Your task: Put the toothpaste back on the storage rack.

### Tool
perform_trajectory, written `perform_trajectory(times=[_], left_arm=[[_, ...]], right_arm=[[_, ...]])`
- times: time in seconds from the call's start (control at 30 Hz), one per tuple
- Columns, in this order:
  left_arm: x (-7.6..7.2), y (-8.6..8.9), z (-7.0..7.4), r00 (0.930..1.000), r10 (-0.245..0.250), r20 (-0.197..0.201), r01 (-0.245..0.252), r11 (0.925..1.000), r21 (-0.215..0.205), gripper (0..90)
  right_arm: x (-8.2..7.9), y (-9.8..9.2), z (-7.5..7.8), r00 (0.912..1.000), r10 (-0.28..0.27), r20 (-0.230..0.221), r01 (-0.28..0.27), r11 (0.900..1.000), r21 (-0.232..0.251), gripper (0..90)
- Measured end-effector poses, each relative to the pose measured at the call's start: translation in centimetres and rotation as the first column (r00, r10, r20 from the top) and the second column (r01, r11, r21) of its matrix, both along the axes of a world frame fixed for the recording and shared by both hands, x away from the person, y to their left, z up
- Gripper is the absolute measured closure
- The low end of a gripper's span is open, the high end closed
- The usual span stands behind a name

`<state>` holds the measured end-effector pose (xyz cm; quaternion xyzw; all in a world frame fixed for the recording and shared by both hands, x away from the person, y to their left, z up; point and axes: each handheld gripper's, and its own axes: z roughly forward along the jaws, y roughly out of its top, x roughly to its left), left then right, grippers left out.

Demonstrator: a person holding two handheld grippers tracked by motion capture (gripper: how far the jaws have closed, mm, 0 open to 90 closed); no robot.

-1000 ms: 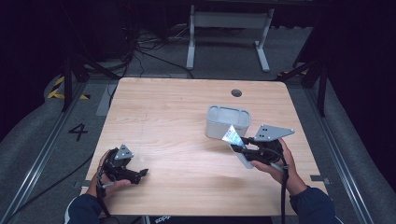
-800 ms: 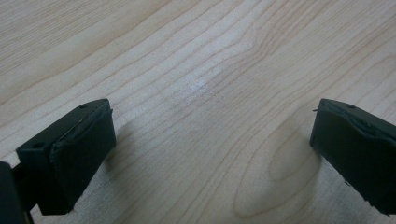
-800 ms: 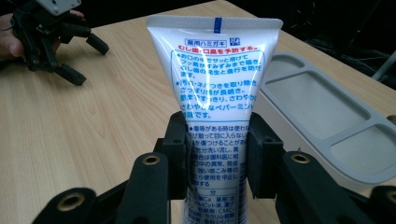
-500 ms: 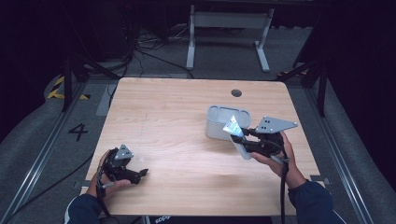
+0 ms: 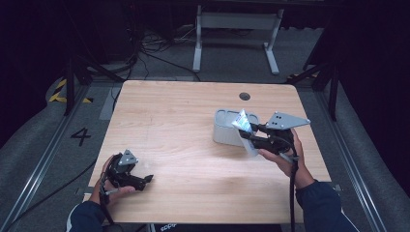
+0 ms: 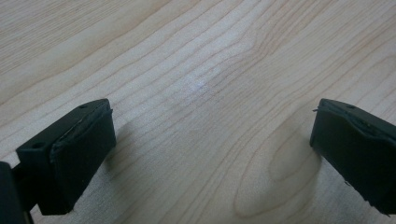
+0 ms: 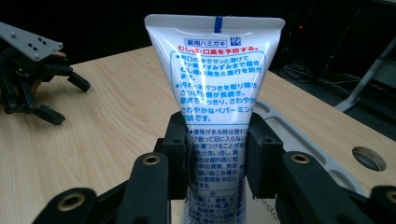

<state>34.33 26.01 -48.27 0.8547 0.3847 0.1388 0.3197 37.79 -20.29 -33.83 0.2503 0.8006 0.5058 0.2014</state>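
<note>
The right gripper (image 5: 247, 129) clamps a white toothpaste tube (image 5: 241, 120) over the right half of the wooden table (image 5: 183, 116), near the right edge. In the right gripper view the tube (image 7: 215, 93) stands upright between the two black jaws, which press on its lower body from either side; its flat crimped end with a short blue mark is uppermost, and blue and red printed text covers the face turned to the camera. In the high view the tube's tip sits above the near rim of a grey tray (image 5: 227, 126) that stands on the table just in front of the gripper, and the person's right hand (image 5: 285, 154) grasps the gripper from behind, with a grey three-cornered plate on top of it. The tray (image 7: 299, 140) appears in the right gripper view as a pale compartmented rim behind the tube, with a round hole (image 5: 244, 96) in the tabletop beyond it, toward the far edge. The left gripper (image 5: 140, 180) rests low near the table's near left corner, held in the left hand (image 5: 112, 181). In the left gripper view its jaws stand wide apart over bare wood grain, with nothing between them.
</note>
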Motion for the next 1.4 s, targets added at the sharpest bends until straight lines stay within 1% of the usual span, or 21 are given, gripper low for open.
perform_trajectory(times=[0.13, 0.23, 0.27, 0.37, 0.4, 0.43, 0.53, 0.63, 0.73, 0.87, 0.9, 0.93, 0.97, 1.0, 1.07, 1.1, 1.13, 1.17, 1.27, 1.3, 1.4], left_arm=[[0.0, 0.0, 0.0, 1.0000, 0.003, -0.008, -0.003, 1.0000, -0.006, 0.6], [0.0, 0.0, 0.0, 1.0000, 0.003, -0.007, -0.003, 1.0000, -0.006, 0.6], [0.0, 0.0, 0.0, 1.0000, 0.002, -0.001, -0.002, 1.0000, -0.002, 0.6], [0.0, 0.0, 0.0, 1.0000, 0.003, -0.007, -0.003, 1.0000, -0.006, 0.7], [0.0, 0.0, 0.0, 1.0000, 0.001, 0.001, -0.001, 1.0000, -0.001, 0.7], [0.0, 0.0, 0.0, 1.0000, 0.004, -0.007, -0.004, 1.0000, -0.006, 0.7], [0.0, 0.0, 0.0, 1.0000, 0.004, -0.003, -0.004, 1.0000, -0.004, 0.6], [0.0, 0.0, 0.0, 1.0000, 0.003, -0.007, -0.003, 1.0000, -0.006, 0.7], [0.0, 0.0, 0.0, 1.0000, 0.004, -0.007, -0.004, 1.0000, -0.007, 0.6], [0.0, 0.0, 0.0, 1.0000, 0.004, -0.007, -0.004, 1.0000, -0.007, 0.6], [0.0, 0.0, 0.0, 1.0000, 0.000, 0.005, 0.000, 1.0000, 0.003, 0.6], [0.0, 0.0, 0.0, 1.0000, 0.003, -0.007, -0.003, 1.0000, -0.005, 0.6], [0.0, 0.0, 0.0, 1.0000, 0.003, -0.007, -0.003, 1.0000, -0.006, 0.7], [0.0, 0.0, 0.0, 1.0000, 0.003, 0.000, -0.003, 1.0000, -0.003, 0.6], [0.0, 0.0, 0.0, 1.0000, 0.003, -0.008, -0.003, 1.0000, -0.006, 0.6], [0.0, 0.0, 0.0, 1.0000, 0.000, 0.004, 0.000, 1.0000, 0.001, 0.6], [0.0, 0.0, 0.0, 1.0000, 0.004, -0.007, -0.004, 1.0000, -0.007, 0.7], [0.0, 0.0, 0.0, 1.0000, 0.000, 0.000, 0.000, 1.0000, -0.001, 0.7], [0.0, 0.0, 0.0, 1.0000, 0.004, -0.004, -0.004, 1.0000, -0.005, 0.6], [0.0, 0.0, 0.0, 1.0000, 0.003, -0.007, -0.003, 1.0000, -0.006, 0.6], [0.0, 0.0, 0.0, 1.0000, 0.003, 0.000, -0.003, 1.0000, -0.002, 0.7]], right_arm=[[0.4, 0.1, 0.2, 1.0000, -0.006, 0.007, 0.006, 1.000, 0.012, 66.5], [0.6, 0.1, 0.3, 0.9999, -0.010, 0.011, 0.009, 1.000, 0.021, 66.6], [0.7, 0.1, 0.4, 0.9998, -0.012, 0.013, 0.011, 1.000, 0.024, 66.5], [1.0, 0.2, 0.6, 0.9996, -0.018, 0.021, 0.017, 0.999, 0.030, 66.6], [1.2, 0.2, 0.6, 0.9994, -0.023, 0.024, 0.022, 0.999, 0.033, 66.6], [1.3, 0.2, 0.6, 0.9994, -0.025, 0.022, 0.024, 0.999, 0.038, 66.5], [1.7, 0.2, 0.6, 0.9992, -0.032, 0.025, 0.031, 0.999, 0.045, 66.5], [1.8, 0.2, 0.7, 0.9990, -0.036, 0.025, 0.035, 0.998, 0.050, 66.5], [2.1, 0.3, 0.9, 0.9988, -0.043, 0.025, 0.041, 0.997, 0.065, 66.4], [2.4, 0.3, 1.2, 0.9985, -0.048, 0.028, 0.045, 0.996, 0.072, 66.4], [2.4, 0.4, 1.3, 0.9984, -0.048, 0.030, 0.046, 0.997, 0.069, 66.4], [2.6, 0.4, 1.3, 0.9981, -0.052, 0.035, 0.049, 0.997, 0.064, 66.4], [2.8, 0.5, 1.4, 0.9978, -0.052, 0.041, 0.049, 0.996, 0.071, 66.4], [2.8, 0.5, 1.4, 0.9978, -0.055, 0.038, 0.052, 0.996, 0.069, 66.4], [3.1, 0.6, 1.3, 0.9977, -0.056, 0.038, 0.053, 0.996, 0.073, 66.4], [3.2, 0.7, 1.3, 0.9979, -0.056, 0.034, 0.053, 0.996, 0.076, 66.4], [3.3, 0.7, 1.3, 0.9975, -0.058, 0.041, 0.055, 0.996, 0.074, 66.4], [3.4, 0.7, 1.3, 0.9974, -0.060, 0.040, 0.056, 0.995, 0.076, 66.4], [3.7, 0.7, 1.5, 0.9973, -0.060, 0.042, 0.056, 0.995, 0.083, 66.5], [3.8, 0.8, 1.6, 0.9966, -0.064, 0.051, 0.059, 0.995, 0.080, 66.5], [4.0, 0.9, 1.9, 0.9962, -0.066, 0.057, 0.062, 0.995, 0.082, 66.5]])
